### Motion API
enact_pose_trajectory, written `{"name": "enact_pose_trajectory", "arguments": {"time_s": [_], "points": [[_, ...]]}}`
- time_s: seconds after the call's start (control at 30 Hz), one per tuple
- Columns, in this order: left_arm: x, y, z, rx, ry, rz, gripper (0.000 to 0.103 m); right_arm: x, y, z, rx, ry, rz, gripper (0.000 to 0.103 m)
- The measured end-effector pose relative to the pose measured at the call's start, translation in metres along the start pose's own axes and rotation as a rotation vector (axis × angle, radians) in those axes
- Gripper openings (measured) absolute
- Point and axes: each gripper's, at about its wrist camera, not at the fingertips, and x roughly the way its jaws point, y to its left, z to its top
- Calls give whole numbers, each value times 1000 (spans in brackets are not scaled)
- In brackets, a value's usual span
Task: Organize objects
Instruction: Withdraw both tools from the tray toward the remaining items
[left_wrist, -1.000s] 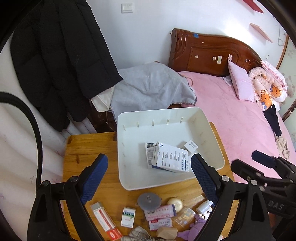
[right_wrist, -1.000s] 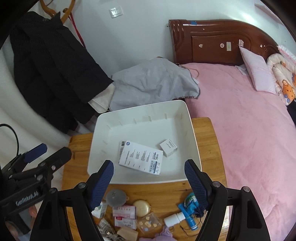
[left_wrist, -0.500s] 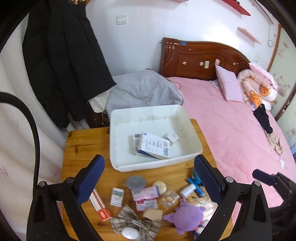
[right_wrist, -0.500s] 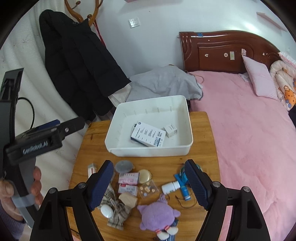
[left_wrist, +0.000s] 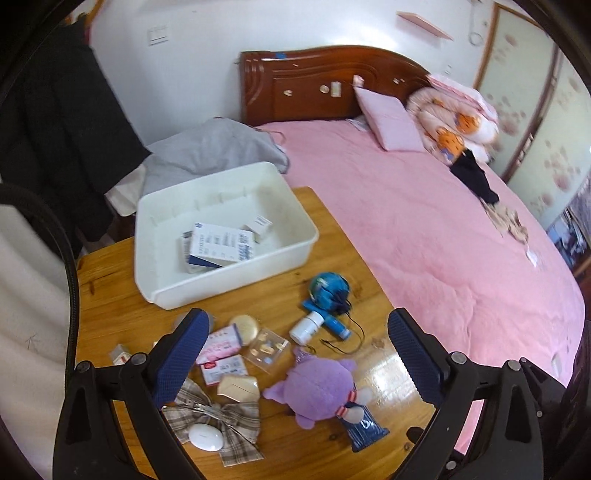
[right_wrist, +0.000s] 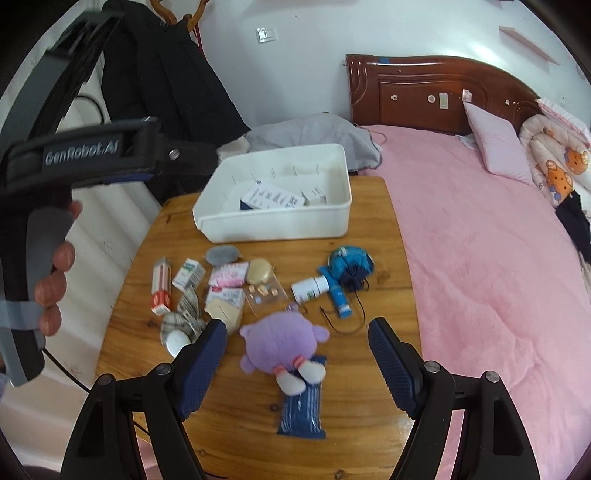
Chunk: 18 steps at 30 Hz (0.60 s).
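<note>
White bin (right_wrist: 280, 221) sits at upper centre of the right wrist frame on the wooden tabletop (right_wrist: 369, 387), holding a large white printed box (right_wrist: 273, 197) and a small box (right_wrist: 316, 195). Below it, loose clutter spread across the tabletop: red-white tube box (right_wrist: 161, 286), green-white box (right_wrist: 189, 274), grey disc (right_wrist: 221, 254), pink packets (right_wrist: 227, 275), gold compact (right_wrist: 259, 270), white bottle (right_wrist: 309, 288), blue globe toy (right_wrist: 349, 264), plaid bow (left_wrist: 218, 424) with a white oval piece (left_wrist: 206, 436) on it. Purple plush (right_wrist: 280, 343) lies lower centre, feet on a dark blue packet (right_wrist: 302, 410). Left gripper (left_wrist: 295, 354) hovers over the clutter, jaws just widened, spread apart, nothing between. Right gripper (right_wrist: 297, 363) released too, plush in the gap but untouched. Pink bed (right_wrist: 491, 277) fills the right side.
</note>
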Motion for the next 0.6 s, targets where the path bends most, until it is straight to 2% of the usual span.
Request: {"name": "enact_pose_trajectory", "arguments": {"time_s": [0.33, 0.6], "points": [[33, -47, -31, 180, 109, -35, 98, 16, -1, -65, -15, 32, -61, 80], [74, -56, -62, 261, 268, -38, 98, 36, 4, -105, -13, 27, -93, 80]]}}
